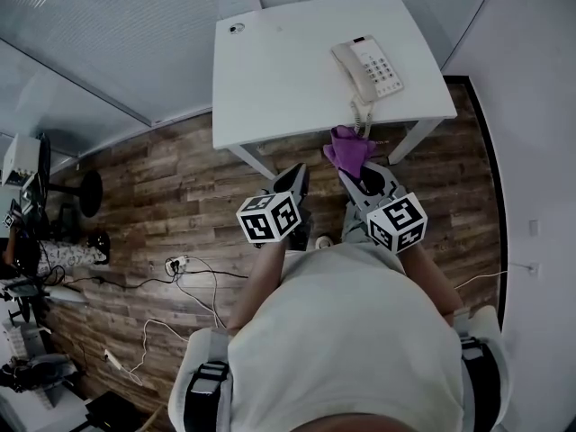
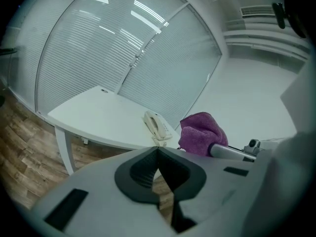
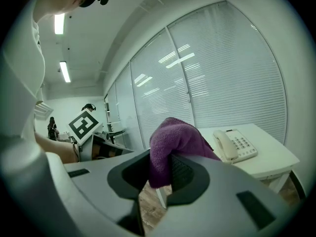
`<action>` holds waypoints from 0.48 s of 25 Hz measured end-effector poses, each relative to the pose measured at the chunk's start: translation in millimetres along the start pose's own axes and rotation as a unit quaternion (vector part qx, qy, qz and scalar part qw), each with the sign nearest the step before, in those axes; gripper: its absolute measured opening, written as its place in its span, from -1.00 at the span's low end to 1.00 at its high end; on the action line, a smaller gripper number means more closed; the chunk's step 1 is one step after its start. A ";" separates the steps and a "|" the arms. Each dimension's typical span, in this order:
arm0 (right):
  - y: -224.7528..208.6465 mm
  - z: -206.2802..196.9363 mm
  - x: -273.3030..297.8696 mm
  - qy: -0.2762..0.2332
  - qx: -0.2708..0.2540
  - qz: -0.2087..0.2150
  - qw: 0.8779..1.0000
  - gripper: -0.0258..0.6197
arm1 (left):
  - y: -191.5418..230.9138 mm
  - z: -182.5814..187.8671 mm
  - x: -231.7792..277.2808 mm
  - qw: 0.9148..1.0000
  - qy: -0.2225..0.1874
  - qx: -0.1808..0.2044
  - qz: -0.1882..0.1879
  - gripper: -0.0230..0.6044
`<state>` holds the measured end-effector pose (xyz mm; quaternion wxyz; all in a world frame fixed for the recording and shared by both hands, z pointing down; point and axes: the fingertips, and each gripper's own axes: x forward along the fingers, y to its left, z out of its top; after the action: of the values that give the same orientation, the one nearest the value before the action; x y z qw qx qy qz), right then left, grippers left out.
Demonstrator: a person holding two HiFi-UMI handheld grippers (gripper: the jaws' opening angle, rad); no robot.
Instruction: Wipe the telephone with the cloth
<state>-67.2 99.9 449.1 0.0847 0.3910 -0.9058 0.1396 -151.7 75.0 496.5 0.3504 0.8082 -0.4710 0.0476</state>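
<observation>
Step in hand: you are on the approach, as I judge it. The cloth is gripped and the wiping has not begun.
Telephone (image 1: 369,68): it sits on the far-right part of the white table (image 1: 270,79), handset on its cradle, keypad facing up. Its coiled cord (image 1: 362,115) runs toward the table's near edge.
Purple cloth (image 1: 349,149): it is bunched at the tip of your right claw, in the air just short of the table's near edge and over the wooden floor (image 1: 180,205). It is near the telephone but not touching it.
Right claw (image 3: 160,159): clamped on the cloth. The jaws stand only narrowly apart, with a fold pinched between the pads and most of the cloth mounded above and beyond the tips.
Left claw (image 2: 157,152): clenched on nothing, its pads meeting. It is held just left of the right claw, short of the table, touching neither the table nor the telephone.
Next move: carry the cloth forward over the table edge and lower the loose bunch onto the handset, so the fabric rather than the jaw tips meets the plastic.
Watch for: the telephone looks light and may slide under the stroke. The cord lies in your path at the near edge. You may want the left claw to steady the base.
</observation>
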 end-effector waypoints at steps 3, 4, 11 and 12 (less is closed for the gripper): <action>4.4 2.9 -1.2 -0.003 -0.001 -0.004 1.000 -0.64 | -0.6 0.7 -5.1 1.000 -0.001 -0.004 -0.001 -0.86; 5.3 3.0 -1.6 -0.003 -0.003 -0.006 1.000 -0.64 | -1.0 0.4 -6.1 1.000 -0.002 -0.005 -0.001 -0.86; 0.6 2.7 -4.4 -0.007 -0.002 -0.021 1.000 -0.64 | -1.8 0.2 -6.7 1.000 -0.003 -0.006 -0.004 -0.86; 0.4 2.8 -4.3 -0.007 -0.002 -0.022 1.000 -0.64 | -1.0 1.3 -7.4 1.000 -0.004 -0.007 -0.003 -0.86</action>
<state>-64.7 102.3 445.2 0.0823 0.4118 -0.8977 0.1334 -155.3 79.9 492.0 0.3541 0.8075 -0.4701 0.0396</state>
